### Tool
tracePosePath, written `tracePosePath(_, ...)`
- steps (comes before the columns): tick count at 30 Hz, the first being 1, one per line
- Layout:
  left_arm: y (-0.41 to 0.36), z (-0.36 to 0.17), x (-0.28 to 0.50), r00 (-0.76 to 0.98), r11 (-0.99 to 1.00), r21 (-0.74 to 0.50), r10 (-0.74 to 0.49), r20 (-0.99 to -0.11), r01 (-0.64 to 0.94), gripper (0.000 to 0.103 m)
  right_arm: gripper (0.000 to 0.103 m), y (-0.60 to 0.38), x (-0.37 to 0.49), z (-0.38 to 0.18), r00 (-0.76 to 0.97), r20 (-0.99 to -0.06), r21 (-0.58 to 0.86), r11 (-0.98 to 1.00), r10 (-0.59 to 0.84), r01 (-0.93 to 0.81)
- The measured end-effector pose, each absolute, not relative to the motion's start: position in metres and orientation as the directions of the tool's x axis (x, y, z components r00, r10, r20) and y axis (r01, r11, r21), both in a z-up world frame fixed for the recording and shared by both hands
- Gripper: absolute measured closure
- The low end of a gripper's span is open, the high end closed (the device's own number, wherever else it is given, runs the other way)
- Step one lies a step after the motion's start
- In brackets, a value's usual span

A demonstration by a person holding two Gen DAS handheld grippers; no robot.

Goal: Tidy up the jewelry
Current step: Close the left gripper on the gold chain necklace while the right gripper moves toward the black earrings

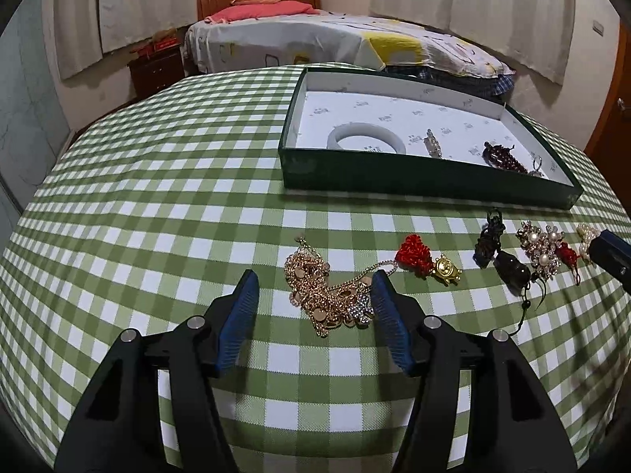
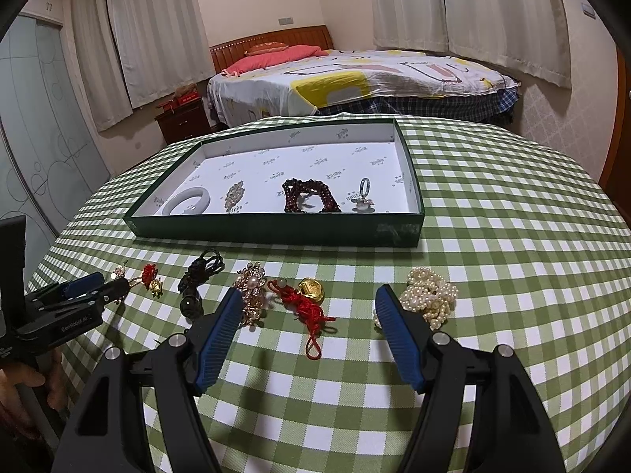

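Where the green-and-white checked woven tablecloth (image 2: 493, 213) covers the rounded table, a shallow rectangular cardboard box, dark green outside and lined with printed white paper (image 2: 276, 232), sits toward the far side; behind it a bed with a patterned sheet and pink pillows (image 2: 355, 79) stands against cream walls hung with pale pleated curtains (image 2: 493, 12). Inside the box lie a smooth white bangle (image 2: 185, 201), a gold filigree brooch (image 2: 234, 195), a coil of dark red beads (image 2: 309, 195) and a silver ring (image 2: 363, 191). Loose on the cloth in front of the box lies a row of pieces: a tangled gold chain with small discs (image 1: 323, 295), a red knotted charm with a gold turtle (image 1: 428, 262), a black knotted cord with a dark glossy bead (image 1: 501, 252), a pearl-studded flower brooch (image 2: 252, 291), a red cord with a gold nugget (image 2: 307, 299) and a heap of cream pearl strands (image 2: 430, 295). The left gripper (image 1: 315, 285), ridged blue pads on black arms, stands partly open with the gold chain between its jaws, the right pad at the chain's edge, not clamped. The right gripper (image 2: 309, 299) hovers wide open and empty above the red cord.
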State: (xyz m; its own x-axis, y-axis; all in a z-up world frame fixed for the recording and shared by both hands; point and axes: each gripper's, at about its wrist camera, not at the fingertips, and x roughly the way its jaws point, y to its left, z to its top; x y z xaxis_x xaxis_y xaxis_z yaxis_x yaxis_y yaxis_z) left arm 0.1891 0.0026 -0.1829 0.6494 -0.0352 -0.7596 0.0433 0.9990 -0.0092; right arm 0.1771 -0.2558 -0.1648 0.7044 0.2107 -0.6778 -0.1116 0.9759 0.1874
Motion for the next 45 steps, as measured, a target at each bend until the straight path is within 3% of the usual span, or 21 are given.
tracePosePath(4, 0.002, -0.183, 0.189, 0.658, 0.998, -0.009, -0.048, -0.752, 0.062, 0.057, 0.035, -0.255, 0.177, -0.166, 0.702, -0.68, 0.188, 0.976, 0.211, -0.111)
tracePosePath(9, 0.0, -0.182, 0.186, 0.667, 0.995, -0.009, -0.072, -0.742, 0.097, 0.083, 0.035, -0.255, 0.177, -0.167, 0.7, -0.682, 0.191, 0.975, 0.212, -0.11)
tracePosePath(13, -0.001, -0.182, 0.185, 0.672, 0.995, -0.016, -0.081, -0.736, 0.102, 0.086, 0.035, -0.255, 0.177, -0.169, 0.697, -0.685, 0.193, 0.975, 0.214, -0.11)
tracePosePath(15, 0.0, -0.181, 0.185, 0.678, 0.995, -0.018, -0.082, -0.73, 0.1, 0.094, 0.035, -0.255, 0.177, -0.17, 0.696, -0.685, 0.195, 0.975, 0.214, -0.109)
tracePosePath(28, 0.001, -0.167, 0.179, 0.701, 0.995, -0.033, -0.091, -0.707, 0.097, 0.096, 0.035, -0.251, 0.179, -0.169, 0.691, -0.687, 0.196, 0.973, 0.225, -0.122)
tracePosePath(36, 0.007, -0.161, 0.178, 0.712, 0.997, -0.027, -0.074, -0.698, 0.077, 0.096, 0.058, -0.233, 0.181, -0.171, 0.662, -0.698, 0.203, 0.962, 0.272, -0.181)
tracePosePath(41, 0.014, -0.158, 0.178, 0.717, 0.998, -0.026, -0.06, -0.694, 0.059, 0.096, 0.067, -0.218, 0.186, -0.176, 0.629, -0.716, 0.207, 0.953, 0.302, -0.222)
tracePosePath(45, 0.017, -0.158, 0.179, 0.719, 0.998, -0.031, -0.057, -0.693, 0.049, 0.096, 0.067, -0.214, 0.193, -0.182, 0.598, -0.741, 0.218, 0.952, 0.305, -0.215)
